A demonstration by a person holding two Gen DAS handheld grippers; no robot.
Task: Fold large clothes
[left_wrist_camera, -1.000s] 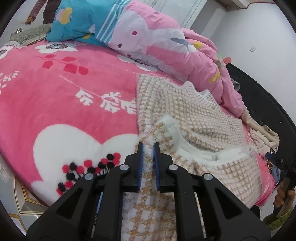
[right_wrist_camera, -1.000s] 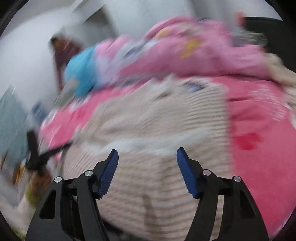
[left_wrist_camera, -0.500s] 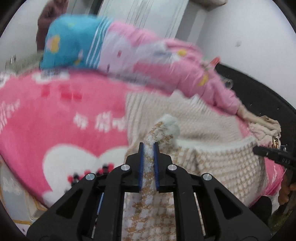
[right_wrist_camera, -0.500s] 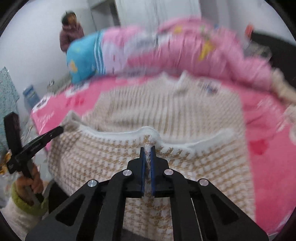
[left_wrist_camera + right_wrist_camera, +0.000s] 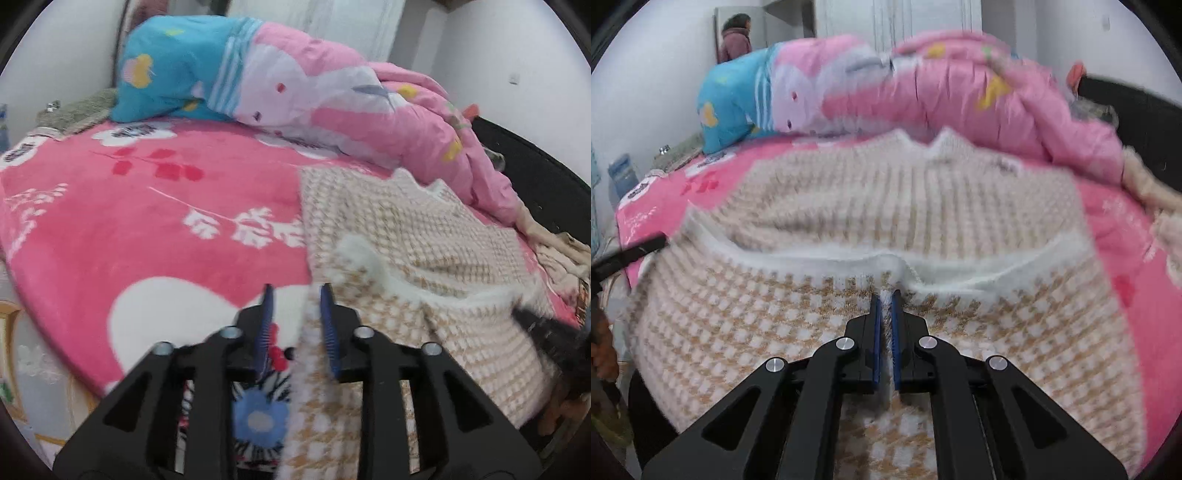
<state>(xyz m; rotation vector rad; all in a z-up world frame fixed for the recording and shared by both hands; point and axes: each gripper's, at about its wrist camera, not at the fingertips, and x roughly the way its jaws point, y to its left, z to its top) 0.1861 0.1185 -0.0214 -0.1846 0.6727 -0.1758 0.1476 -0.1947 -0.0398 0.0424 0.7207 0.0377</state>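
The left gripper (image 5: 294, 295) has let go: half a second back its jaws were pinched on the sweater's fuzzy edge, and now they stand narrowly parted, the white trim running up between them, nearer the right pad. Whether cloth touches that pad is lost in blur. The sweater (image 5: 417, 236) is a beige-and-white houndstooth knit lying on the pink floral blanket (image 5: 122, 206) that covers the bed, its near hem lifted and doubled back, showing a white fluffy border. In the left view the lower body of the garment falls out of frame, and a dark blurred bar at the right edge is too smeared to name.

Over to the right gripper (image 5: 885, 295), which stays clamped on the white hem at the middle of the sweater (image 5: 923, 199), pads nearly together with a thin strip of knit between. This view shows the whole width, neckline notch at the far side, just beside the pink quilt (image 5: 979, 92). It alone shows a figure in a dark coat (image 5: 733, 37) standing far left.
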